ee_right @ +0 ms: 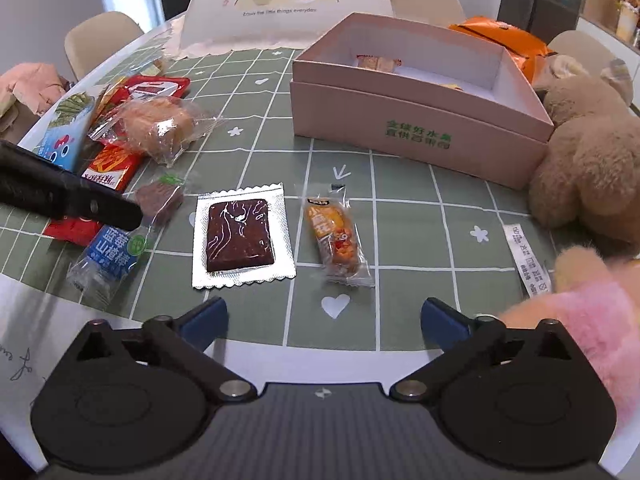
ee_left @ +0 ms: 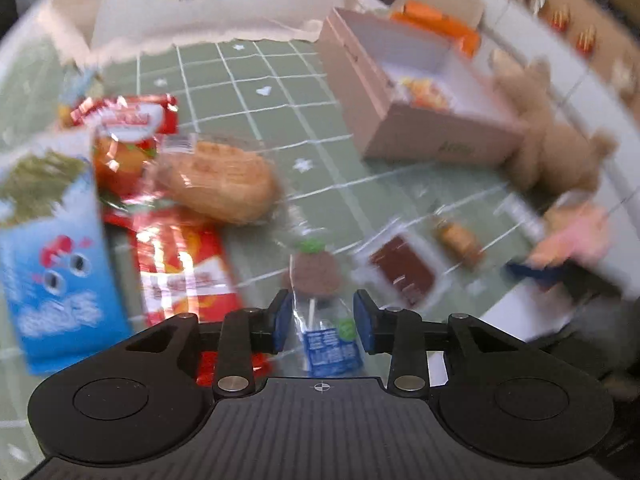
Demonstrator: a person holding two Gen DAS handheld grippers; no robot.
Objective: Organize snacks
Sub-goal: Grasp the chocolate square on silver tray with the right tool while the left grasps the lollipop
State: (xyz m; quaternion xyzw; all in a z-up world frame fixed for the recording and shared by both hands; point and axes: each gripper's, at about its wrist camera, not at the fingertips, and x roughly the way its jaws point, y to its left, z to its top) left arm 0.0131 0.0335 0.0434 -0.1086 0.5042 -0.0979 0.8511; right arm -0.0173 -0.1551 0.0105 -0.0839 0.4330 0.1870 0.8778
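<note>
My left gripper [ee_left: 322, 320] is open, its blue pads either side of a hawthorn lollipop packet [ee_left: 320, 312] lying on the table; the packet also shows in the right wrist view [ee_right: 120, 240] under the left gripper's black finger [ee_right: 72, 196]. My right gripper [ee_right: 324, 320] is wide open and empty above the table's near edge. Ahead of it lie a silver-wrapped brown bar [ee_right: 242, 236] and a small orange snack packet [ee_right: 338, 236]. A pink open box [ee_right: 420, 116] holds a few snacks at the back right.
A pile of snacks lies at the left: wrapped bread [ee_right: 160, 128], red packets [ee_right: 114, 164] and a blue seaweed box [ee_right: 66, 132]. A brown plush toy [ee_right: 588, 164] sits beside the box. A pink plush [ee_right: 600, 320] is by my right gripper. A white illustrated card [ee_right: 280, 4] stands at the back.
</note>
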